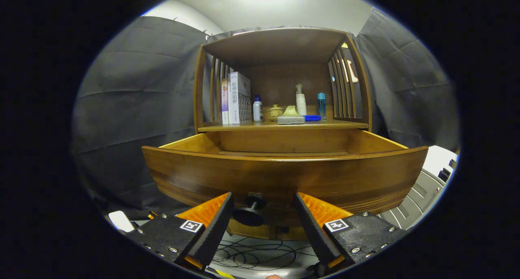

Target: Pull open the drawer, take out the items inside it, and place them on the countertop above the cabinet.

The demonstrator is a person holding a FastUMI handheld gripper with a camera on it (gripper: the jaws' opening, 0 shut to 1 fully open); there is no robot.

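Observation:
A wooden cabinet has its drawer [284,175] pulled out toward me, and the curved drawer front stands just ahead of my fingers. A round dark knob [251,211] on that front sits between my fingers, which do not touch it. My gripper [264,200] is open, held low in front of the drawer. The drawer's inside is hidden behind its front wall. Above it, the countertop [345,124] carries a grey block [291,120], a blue item [312,117], a pale green piece [291,111] and a small lidded jar [275,111].
On the countertop also stand upright books [235,98], a small white bottle [257,109], a pump bottle [300,100] and a blue bottle [321,105]. Slatted side panels and a top shelf enclose that space. Cables [260,254] lie on the floor below.

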